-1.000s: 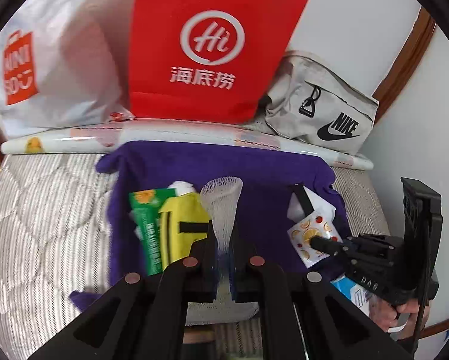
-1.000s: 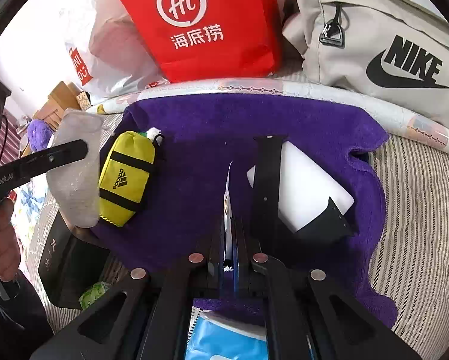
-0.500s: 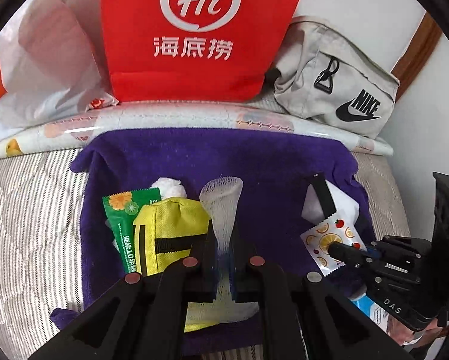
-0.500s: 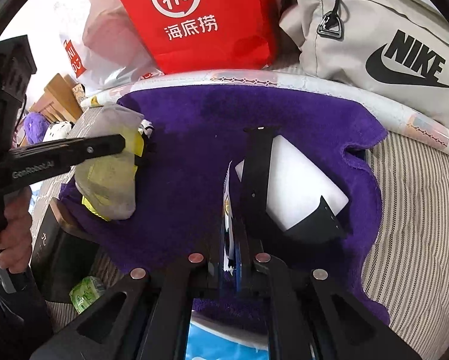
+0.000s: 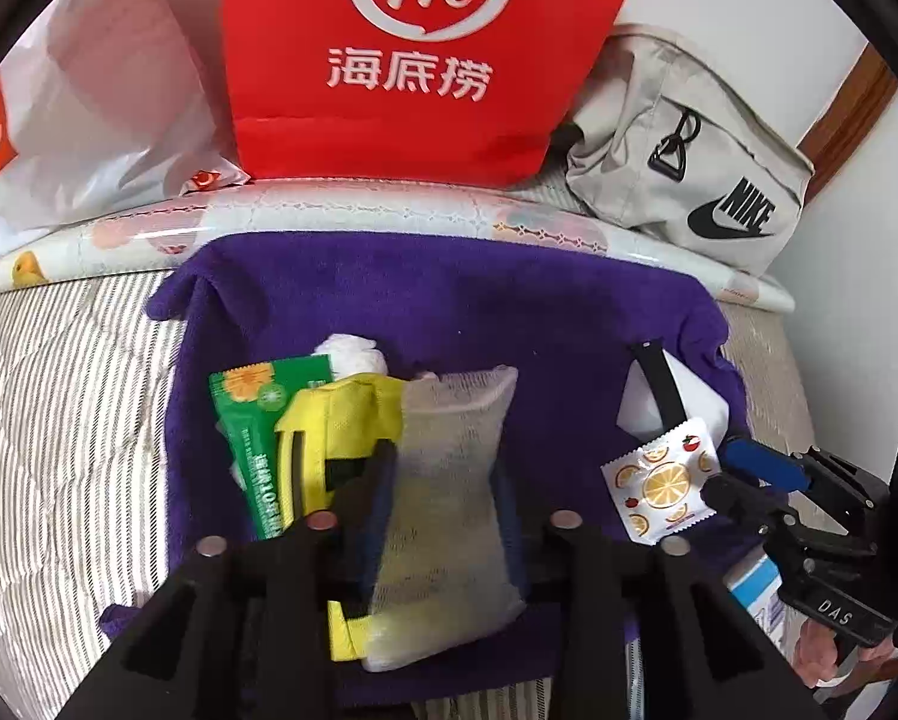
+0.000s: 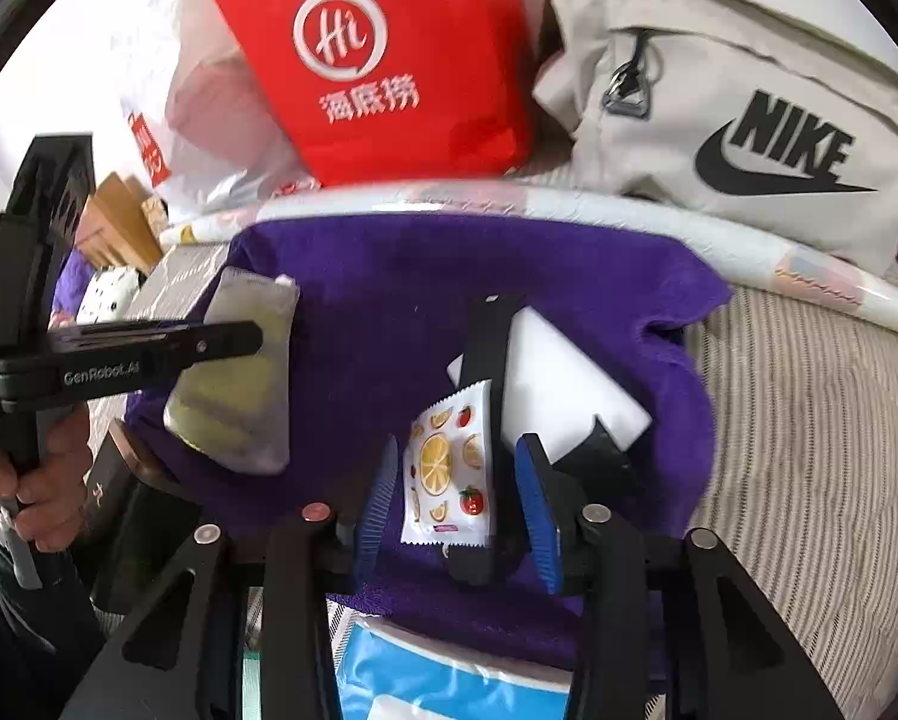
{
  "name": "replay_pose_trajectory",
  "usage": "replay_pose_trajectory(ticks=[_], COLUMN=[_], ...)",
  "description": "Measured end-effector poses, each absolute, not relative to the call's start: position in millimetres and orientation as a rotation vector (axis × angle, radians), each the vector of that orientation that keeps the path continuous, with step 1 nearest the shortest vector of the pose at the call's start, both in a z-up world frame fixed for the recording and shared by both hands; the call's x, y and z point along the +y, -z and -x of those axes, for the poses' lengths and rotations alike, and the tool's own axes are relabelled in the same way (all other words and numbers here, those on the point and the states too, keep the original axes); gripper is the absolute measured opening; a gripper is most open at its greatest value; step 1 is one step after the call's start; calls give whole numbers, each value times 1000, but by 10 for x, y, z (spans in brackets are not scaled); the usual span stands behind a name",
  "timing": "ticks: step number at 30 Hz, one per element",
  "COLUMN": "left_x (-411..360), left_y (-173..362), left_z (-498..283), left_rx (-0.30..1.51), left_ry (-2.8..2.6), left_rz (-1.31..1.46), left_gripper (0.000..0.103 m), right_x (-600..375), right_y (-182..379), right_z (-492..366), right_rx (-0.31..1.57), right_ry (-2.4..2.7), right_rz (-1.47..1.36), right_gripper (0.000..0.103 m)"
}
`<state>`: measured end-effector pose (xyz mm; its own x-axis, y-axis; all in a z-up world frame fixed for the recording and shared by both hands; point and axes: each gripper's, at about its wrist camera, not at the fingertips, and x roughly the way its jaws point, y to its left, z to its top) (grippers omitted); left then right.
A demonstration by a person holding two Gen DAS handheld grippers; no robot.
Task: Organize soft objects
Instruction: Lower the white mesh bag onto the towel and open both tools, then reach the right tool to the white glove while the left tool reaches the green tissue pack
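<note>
A purple towel [image 5: 449, 300] lies spread on the striped bed. My left gripper [image 5: 446, 483] is open, and a grey mesh pouch [image 5: 449, 492] lies flat between its fingers, partly over a yellow Adidas pouch [image 5: 335, 426] and beside a green packet [image 5: 254, 420]. My right gripper [image 6: 457, 480] is open, and a white fruit-print sachet [image 6: 449, 474] lies between its blue pads on the towel [image 6: 389, 300]. A white block with a black strap [image 6: 556, 384] sits just right of the sachet. The mesh pouch also shows in the right wrist view [image 6: 239, 372].
A red paper bag [image 5: 431, 54], a white plastic bag [image 5: 89, 96] and a grey Nike bag [image 5: 688, 150] stand behind a rolled sheet [image 5: 389, 210] at the towel's far edge. A blue packet [image 6: 449, 678] lies under my right gripper. A white wad [image 5: 353, 354] lies behind the yellow pouch.
Both grippers have opened. The mesh pouch dropped flat from the left jaws onto the yellow pouch; the sachet dropped flat from the right jaws onto the towel.
</note>
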<state>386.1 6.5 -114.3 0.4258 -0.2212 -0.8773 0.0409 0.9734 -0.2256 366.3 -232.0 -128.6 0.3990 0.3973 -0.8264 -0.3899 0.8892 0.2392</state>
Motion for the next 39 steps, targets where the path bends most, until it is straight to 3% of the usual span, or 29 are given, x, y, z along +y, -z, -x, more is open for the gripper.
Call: replay_pose_trajectory(ticks=[4,23,27,39], left_x=[114,247,231,436], left_y=[1003,454,455,611], left_z=[-3764,-2711,-2468,-1798], left_rx=[1082,982,972,953], left_ry=[144,141,146,140], left_rz=[165,186,193,211], left_gripper=[50,50,50,50], right_x=[-2404,-2520,-2415,-1806], right_y=[1187,684,731,1293], right_z=[-3621,-2374,-2065,-1426], right_rx=[1024,916,918,1037], right_ry=[-478,-491,-527,-644], right_rz=[-31,-60,-45,58], right_gripper=[46,55,62,62])
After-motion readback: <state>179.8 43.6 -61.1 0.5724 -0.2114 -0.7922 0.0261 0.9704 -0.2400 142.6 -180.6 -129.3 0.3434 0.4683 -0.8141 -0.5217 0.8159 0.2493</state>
